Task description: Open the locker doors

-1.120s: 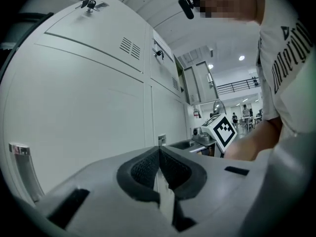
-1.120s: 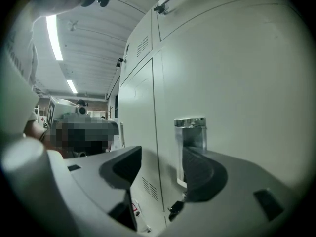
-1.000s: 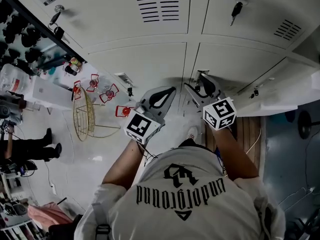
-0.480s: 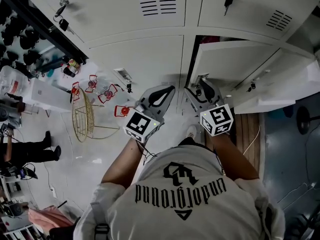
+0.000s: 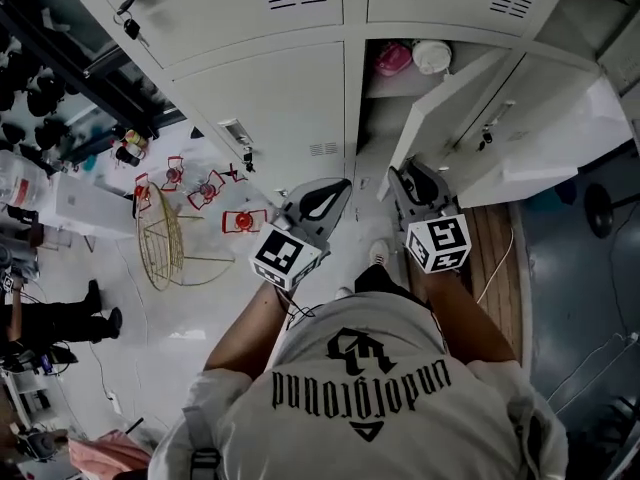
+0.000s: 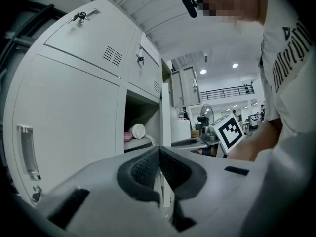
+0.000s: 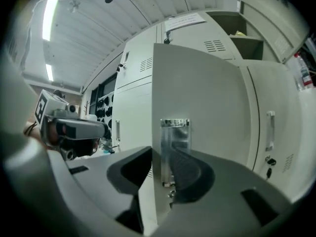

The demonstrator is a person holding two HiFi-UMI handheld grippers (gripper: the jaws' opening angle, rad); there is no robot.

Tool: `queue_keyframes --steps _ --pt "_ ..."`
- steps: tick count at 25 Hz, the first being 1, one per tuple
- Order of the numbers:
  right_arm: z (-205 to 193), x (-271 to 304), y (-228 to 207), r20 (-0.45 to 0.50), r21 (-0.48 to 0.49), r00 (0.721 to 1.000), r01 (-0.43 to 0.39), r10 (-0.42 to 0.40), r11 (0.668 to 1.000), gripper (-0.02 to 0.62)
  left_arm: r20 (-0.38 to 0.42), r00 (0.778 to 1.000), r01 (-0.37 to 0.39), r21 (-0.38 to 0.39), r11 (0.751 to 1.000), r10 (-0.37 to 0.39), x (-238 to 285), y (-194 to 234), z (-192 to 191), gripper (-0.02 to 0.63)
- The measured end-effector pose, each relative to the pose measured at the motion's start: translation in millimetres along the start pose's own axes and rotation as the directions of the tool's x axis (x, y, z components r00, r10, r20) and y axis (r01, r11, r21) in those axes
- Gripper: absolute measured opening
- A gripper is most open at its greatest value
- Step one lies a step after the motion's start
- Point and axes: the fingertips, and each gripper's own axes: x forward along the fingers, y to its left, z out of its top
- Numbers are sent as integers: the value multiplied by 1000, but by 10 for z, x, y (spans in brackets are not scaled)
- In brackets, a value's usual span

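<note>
Head view: gold wire stand (image 5: pixel 165 236) at 9 o'clock on pale floor (image 5: pixel 200 313). Red wire frames (image 5: pixel 243 221) scattered just beside it, from 9 toward 10. Pink bowl (image 5: pixel 393 58) and white round thing (image 5: pixel 432 56) side by side at 12. Wood-plank floor strip (image 5: pixel 497 238) at 3, white cable (image 5: pixel 500 271) lying across it. Bystander in black (image 5: pixel 55 320) at 8. Left gripper view: standing fan (image 6: pixel 205 116) near centre, ceiling lights (image 6: pixel 235 65) at 2.

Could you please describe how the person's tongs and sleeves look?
Both the left tongs and right tongs are grey with dark pads, each bearing a black-and-white marker cube. Short, pale sleeves. Right jaws have just closed further around the door edge.
</note>
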Motion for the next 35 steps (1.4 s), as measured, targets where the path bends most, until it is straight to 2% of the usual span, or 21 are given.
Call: queue_keyframes --steps 4,16,24,29,35 --pt "-28 -256 -58 4 5 1000 9 -9 1000 127 -9 999 42 -28 999 -42 28 -247 -76 8" --pt "-114 -989 -349 4 -16 997 -81 81 997 137 -13 991 132 -38 990 -133 609 -930 -91 8" --pt "-166 -1512 -807 -41 -31 990 -140 138 990 161 -17 993 117 -3 993 -117 1161 -1323 63 8" --pt "-205 -1810 -1139 -38 -43 986 -162 160 986 131 -17 993 119 24 993 -118 1463 -1627 125 8" --pt "-243 -2053 -1536 -21 -39 985 -173 172 984 84 -15 997 79 33 996 -78 1694 -1863 161 8"
